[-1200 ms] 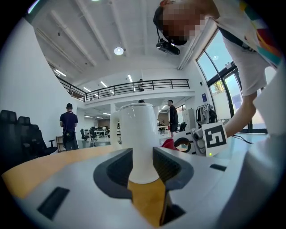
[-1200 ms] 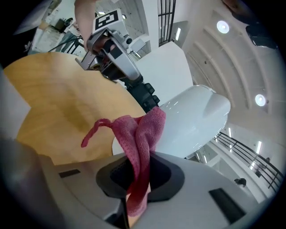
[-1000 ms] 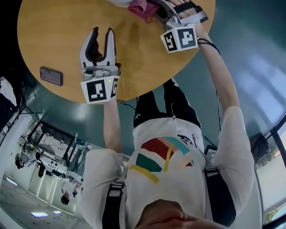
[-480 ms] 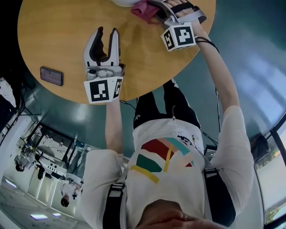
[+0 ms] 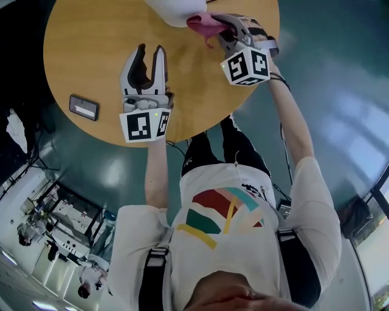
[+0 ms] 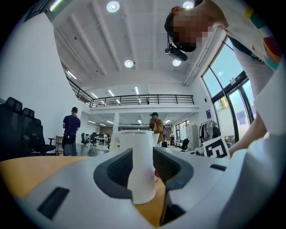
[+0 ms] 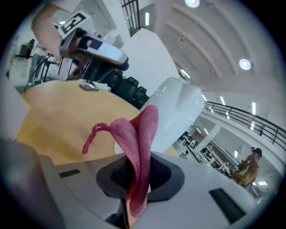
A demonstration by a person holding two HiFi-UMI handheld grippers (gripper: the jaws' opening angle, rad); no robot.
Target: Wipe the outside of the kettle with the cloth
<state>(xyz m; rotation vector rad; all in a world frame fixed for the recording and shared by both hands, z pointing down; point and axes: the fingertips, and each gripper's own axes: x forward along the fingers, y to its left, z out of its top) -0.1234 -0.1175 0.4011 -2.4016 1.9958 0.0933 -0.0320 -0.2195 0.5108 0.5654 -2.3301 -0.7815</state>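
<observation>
We're in a big open-plan office here: black swivel chairs [image 6: 20,127] along one wall, a railed balcony [image 6: 143,99] across the far end, round lights [image 6: 112,6] in a high white ceiling [image 6: 147,40]. Tall windows [image 6: 225,100] down the other side, and two people [image 6: 70,134] standing well back on the floor.

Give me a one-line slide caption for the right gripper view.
Right gripper pinches the pink cloth, held up to the white kettle on the wooden table.

On the round wooden surface [image 5: 91,54], the white kettle [image 5: 173,9] sits at top centre of frame, the pink cloth [image 5: 205,25] against its right side, the flat dark phone [image 5: 84,107] at the left rim.
</observation>
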